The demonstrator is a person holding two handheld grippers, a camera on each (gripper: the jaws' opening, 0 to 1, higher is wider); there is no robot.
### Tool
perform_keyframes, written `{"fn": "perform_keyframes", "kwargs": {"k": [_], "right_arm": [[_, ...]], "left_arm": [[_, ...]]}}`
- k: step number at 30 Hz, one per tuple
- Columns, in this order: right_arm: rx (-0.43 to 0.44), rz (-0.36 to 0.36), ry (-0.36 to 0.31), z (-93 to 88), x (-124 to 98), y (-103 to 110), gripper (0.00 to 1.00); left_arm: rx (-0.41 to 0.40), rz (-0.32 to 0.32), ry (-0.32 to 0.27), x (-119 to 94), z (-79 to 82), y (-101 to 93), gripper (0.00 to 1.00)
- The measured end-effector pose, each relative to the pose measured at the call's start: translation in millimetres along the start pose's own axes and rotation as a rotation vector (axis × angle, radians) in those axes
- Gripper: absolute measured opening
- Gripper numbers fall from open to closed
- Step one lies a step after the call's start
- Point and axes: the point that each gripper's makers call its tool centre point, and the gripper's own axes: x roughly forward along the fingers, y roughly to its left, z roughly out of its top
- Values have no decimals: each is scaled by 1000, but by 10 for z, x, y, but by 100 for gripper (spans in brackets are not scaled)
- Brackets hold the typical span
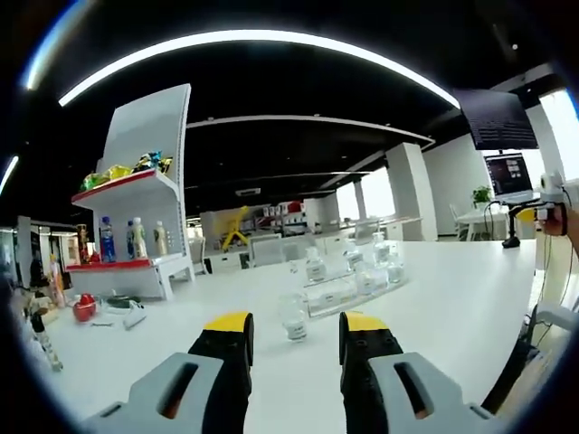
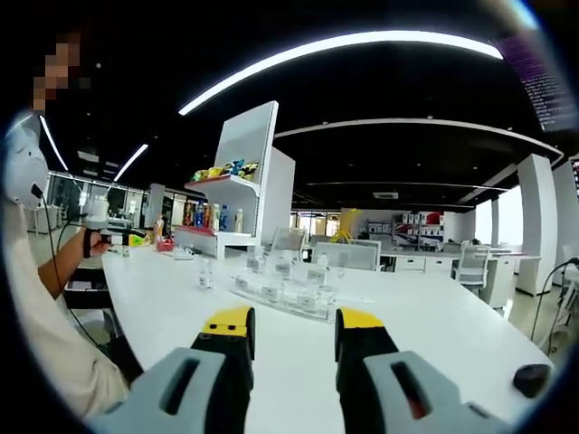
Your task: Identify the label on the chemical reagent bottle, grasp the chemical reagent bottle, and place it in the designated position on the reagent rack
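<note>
A: On the white table (image 1: 434, 298), what stands beyond the left gripper (image 1: 296, 330)?

B: A single clear reagent bottle (image 1: 294, 316) stands just past its yellow-tipped jaws, which are apart with nothing between them. A little farther and to the right lies the clear reagent rack (image 1: 348, 285), with several more small bottles upright in it. I cannot read any label at this size.

A: And around that?

B: Far left, a white display shelf (image 1: 145, 208) with red edges carries drink bottles on its lower level and bright packets on top. Near its foot lie a red object (image 1: 84, 309) and some small bits I cannot make out. Far right, a laptop (image 1: 511, 176) sits on another desk, under a dark screen.

A: What about the right gripper (image 2: 294, 330)?

B: Its jaws are also apart and empty, over bare table (image 2: 434, 334). The rack (image 2: 285, 294) lies ahead of it, and the lone bottle (image 2: 206, 274) stands just left of the rack. The display shelf (image 2: 240, 194) is farther back on the left.

A: Anything in the way?

B: Between either gripper and the bottle there is only tabletop. At the left edge a person's hand (image 2: 95, 240) holds a white device over the table's far-left corner, and a dark mouse-like object (image 2: 532, 380) sits near right.
</note>
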Motion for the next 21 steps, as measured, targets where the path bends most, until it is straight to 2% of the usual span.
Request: {"fn": "perform_keyframes", "kwargs": {"k": [9, 21], "right_arm": [[-8, -12, -2, 4, -39, -16, 35], [-10, -15, -4, 13, -37, -33, 35]], "left_arm": [[-25, -27, -6, -81, -96, -79, 38], [-28, -11, 17, -60, -182, -22, 38]]}}
